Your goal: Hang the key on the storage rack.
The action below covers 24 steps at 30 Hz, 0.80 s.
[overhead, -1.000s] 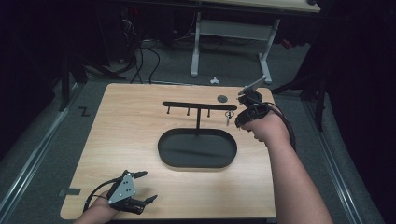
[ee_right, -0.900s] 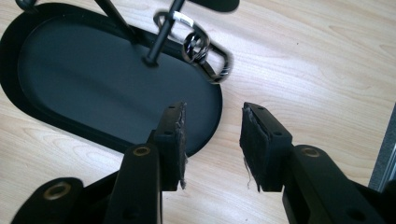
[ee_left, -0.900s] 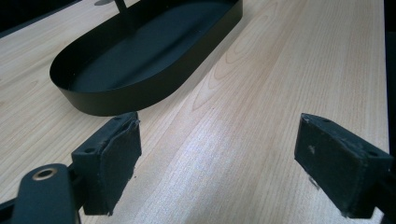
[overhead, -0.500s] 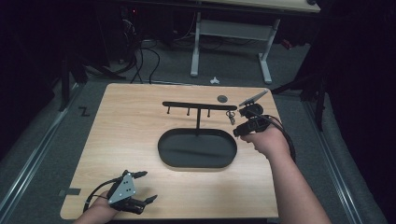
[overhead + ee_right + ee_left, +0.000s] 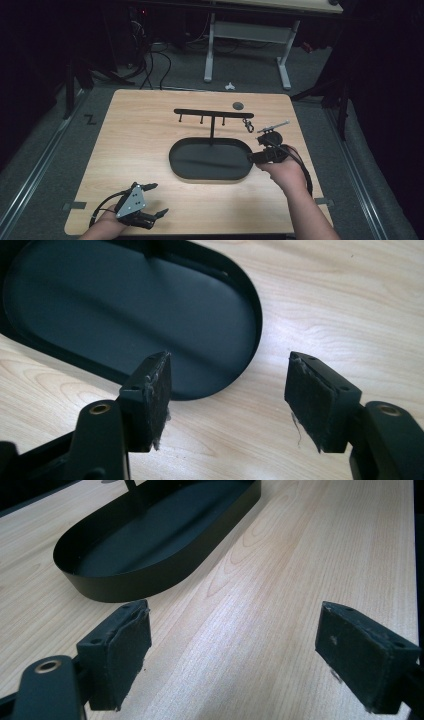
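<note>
**Right tongs over the tray's end**

A pale wooden table (image 5: 150, 150) stands on grey floor in a dark room. Since a second ago the right tongs (image 5: 227, 390) have dropped from the hook rack (image 5: 212, 114) to the black oval tray's (image 5: 210, 160) right end, jaws just opening, wide and empty. The left tongs (image 5: 232, 645) rest wide, empty, at the near-left corner. A small black disc (image 5: 238, 105) lies behind the rack.

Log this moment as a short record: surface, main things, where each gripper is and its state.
surface: wooden table
stand: black oval tray with a post and a hook bar
on bar: a metal clip hangs near its right end
left gripper: low over the table's near left corner, open, nothing between the fingers
right gripper: at the tray's right end, jaws have just been opening, nothing between them
other: small dark disc behind the bar
</note>
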Each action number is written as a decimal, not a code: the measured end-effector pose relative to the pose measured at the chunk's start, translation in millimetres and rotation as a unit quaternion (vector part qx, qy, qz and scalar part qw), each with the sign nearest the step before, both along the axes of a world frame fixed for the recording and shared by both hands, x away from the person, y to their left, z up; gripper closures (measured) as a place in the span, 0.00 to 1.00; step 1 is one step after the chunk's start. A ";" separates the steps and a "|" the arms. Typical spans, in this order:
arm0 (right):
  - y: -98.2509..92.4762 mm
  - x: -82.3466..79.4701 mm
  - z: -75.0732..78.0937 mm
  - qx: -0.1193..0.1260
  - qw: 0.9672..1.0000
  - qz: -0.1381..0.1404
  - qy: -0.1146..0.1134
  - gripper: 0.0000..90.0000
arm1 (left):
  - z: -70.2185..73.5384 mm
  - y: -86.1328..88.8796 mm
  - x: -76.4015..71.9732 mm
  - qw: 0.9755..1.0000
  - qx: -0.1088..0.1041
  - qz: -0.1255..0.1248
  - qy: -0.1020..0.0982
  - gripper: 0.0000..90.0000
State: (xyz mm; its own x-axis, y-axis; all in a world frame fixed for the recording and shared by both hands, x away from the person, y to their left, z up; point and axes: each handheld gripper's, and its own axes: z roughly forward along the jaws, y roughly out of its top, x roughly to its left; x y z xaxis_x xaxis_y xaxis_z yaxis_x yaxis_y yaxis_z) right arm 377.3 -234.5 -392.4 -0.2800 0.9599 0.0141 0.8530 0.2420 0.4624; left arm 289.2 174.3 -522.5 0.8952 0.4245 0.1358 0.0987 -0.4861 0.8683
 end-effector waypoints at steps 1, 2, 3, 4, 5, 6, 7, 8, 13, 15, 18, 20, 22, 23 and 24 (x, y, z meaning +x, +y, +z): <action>-0.2 -2.7 -3.6 0.004 1.000 -0.001 -0.003 0.38 | 0.0 0.0 0.0 1.000 0.000 0.001 0.000 0.17; -0.6 -5.5 -7.0 0.007 1.000 -0.001 -0.006 0.38 | 0.0 0.1 0.1 1.000 0.000 0.000 0.000 0.17; -1.1 -8.4 -10.7 0.010 1.000 -0.003 -0.011 0.37 | 0.0 0.0 0.1 1.000 0.000 0.001 0.001 0.17; -1.5 -11.3 -14.4 0.008 1.000 -0.003 -0.016 0.36 | 0.0 0.0 0.0 1.000 0.000 0.001 0.000 0.17; -1.9 -14.5 -18.0 0.004 1.000 -0.003 -0.022 0.36 | 0.0 -0.1 0.0 1.000 0.000 0.001 0.000 0.17; -2.4 -17.9 -21.8 0.000 1.000 -0.003 -0.031 0.35 | 0.0 -0.1 0.0 1.000 0.000 0.001 0.000 0.17; -3.1 -21.3 -25.5 -0.006 0.999 -0.006 -0.038 0.35 | 0.0 0.0 0.1 1.000 0.001 0.001 0.001 0.17; -4.0 -24.9 -29.0 -0.009 0.999 -0.011 -0.047 0.34 | 0.0 0.0 0.2 1.000 0.001 0.001 0.001 0.17; -8.3 -42.5 -49.5 -0.008 0.997 -0.015 -0.070 0.32 | 0.0 -0.2 0.4 1.000 0.001 0.003 0.002 0.17; -9.3 -48.9 -57.7 -0.017 0.997 -0.013 -0.080 0.31 | 0.0 -0.2 0.5 1.000 0.001 0.003 0.001 0.17; -10.5 -58.1 -70.3 -0.002 0.996 -0.010 -0.085 0.30 | 0.1 -0.1 0.8 1.000 0.002 0.003 0.003 0.17; -10.8 -64.2 -79.7 0.003 0.996 -0.009 -0.089 0.30 | 0.1 -0.2 1.0 1.000 0.003 0.003 0.003 0.17; -10.6 -70.6 -89.2 -0.005 0.995 -0.005 -0.103 0.29 | 0.1 -0.2 1.1 1.000 0.002 0.003 0.003 0.17; -10.6 -73.9 -93.8 -0.004 0.994 -0.007 -0.109 0.29 | 0.1 -0.2 1.1 1.000 0.002 0.003 0.003 0.17; -11.0 -76.9 -98.1 0.002 0.993 -0.011 -0.114 0.29 | 0.1 -0.1 1.0 1.000 0.002 0.004 0.003 0.17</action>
